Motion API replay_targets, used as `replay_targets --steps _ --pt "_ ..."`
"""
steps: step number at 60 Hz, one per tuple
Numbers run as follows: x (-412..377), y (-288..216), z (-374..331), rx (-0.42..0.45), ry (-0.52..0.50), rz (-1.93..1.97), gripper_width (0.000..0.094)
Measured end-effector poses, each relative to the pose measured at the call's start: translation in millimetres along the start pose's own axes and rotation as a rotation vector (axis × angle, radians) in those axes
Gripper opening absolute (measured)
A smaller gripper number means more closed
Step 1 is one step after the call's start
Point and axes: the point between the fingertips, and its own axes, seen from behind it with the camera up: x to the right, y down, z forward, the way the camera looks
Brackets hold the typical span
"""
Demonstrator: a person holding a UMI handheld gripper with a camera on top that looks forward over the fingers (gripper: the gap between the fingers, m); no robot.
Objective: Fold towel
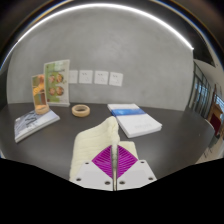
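Gripper: 2 fingers pinched on cream towel, lifted above dark table. Beyond: tape roll, white book.

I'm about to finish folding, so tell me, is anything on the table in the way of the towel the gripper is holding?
Nothing visible is. The gripper is shut on the towel, lifted over bare table. The tape roll and white book lie beyond it.
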Motion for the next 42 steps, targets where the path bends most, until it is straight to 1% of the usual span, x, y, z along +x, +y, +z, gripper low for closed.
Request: replay_targets --steps 7,9,11,13,15,17,18,19,20,23,26,27,28,31,37,42 --pt "43 50 27 -0.108 0.054 0.015 0.0026" --pt "47 54 31 -0.108 0.057 0.011 0.0032" --pt "48 53 32 -0.087 0.053 0.012 0.0034" --pt "48 53 31 -0.083 0.052 0.016 0.0038" --pt "49 53 29 -0.086 0.06 0.023 0.0055" --pt "48 50 25 -0.086 0.062 0.027 0.01" --pt "47 49 23 -0.085 0.06 0.029 0.0156" --pt "47 49 21 -0.084 0.066 0.029 0.0279" --pt "51 48 18 -0.082 0.08 0.024 0.0331" --pt "62 48 7 -0.08 0.136 -0.015 0.0593" --pt "65 47 -8 -0.071 0.164 -0.054 0.0854" --pt "66 48 -14 -0.069 0.17 -0.061 0.0815" --pt "66 49 -21 -0.068 0.176 -0.064 0.0829" --pt "64 52 -45 -0.063 0.181 -0.063 0.0816" --pt "38 65 -103 -0.045 0.147 -0.034 0.082" --pt "-2 81 -159 -0.027 0.1 -0.008 0.0822"
